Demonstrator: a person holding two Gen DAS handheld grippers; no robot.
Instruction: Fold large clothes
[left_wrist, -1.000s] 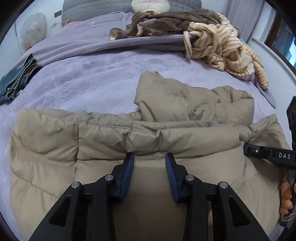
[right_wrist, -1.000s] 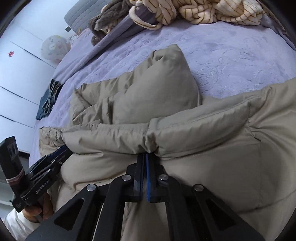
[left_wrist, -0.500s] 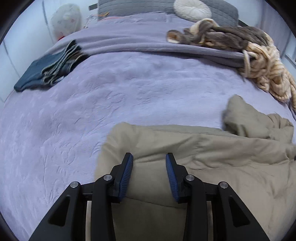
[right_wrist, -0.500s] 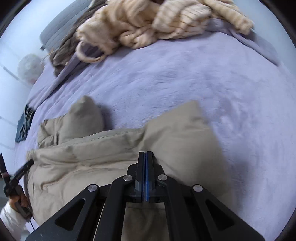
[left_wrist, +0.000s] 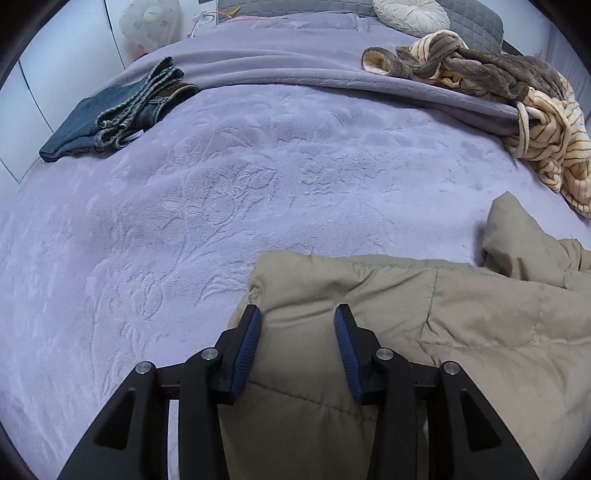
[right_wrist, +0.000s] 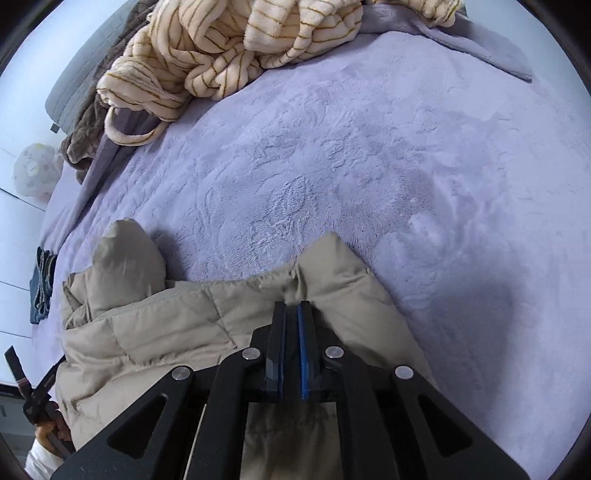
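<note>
A beige puffer jacket (left_wrist: 443, 314) lies spread on the lavender bed blanket (left_wrist: 258, 184). My left gripper (left_wrist: 297, 314) straddles the jacket's left corner. Its jaws are opening, with the padded edge lying loose between the blue pads. In the right wrist view my right gripper (right_wrist: 294, 306) sits at the jacket's (right_wrist: 166, 325) other corner. Its jaws are opening to a narrow slit, with a pinch of fabric still between them. A bunched sleeve (right_wrist: 125, 254) rises at the jacket's far edge. The left gripper (right_wrist: 40, 391) and a person's hand (right_wrist: 51, 432) show at the lower left.
Folded jeans (left_wrist: 110, 118) lie at the bed's far left. A cream striped robe (left_wrist: 546, 147) and a brown robe (left_wrist: 480, 70) are heaped at the far right. A round cushion (left_wrist: 410, 14) rests by the grey headboard pillows. Bare blanket stretches beyond the jacket.
Both grippers slid apart along the jacket's folded edge, out to its two corners, and the jacket now lies flatter. The right jaws have parted slightly and the left gap is wider.
</note>
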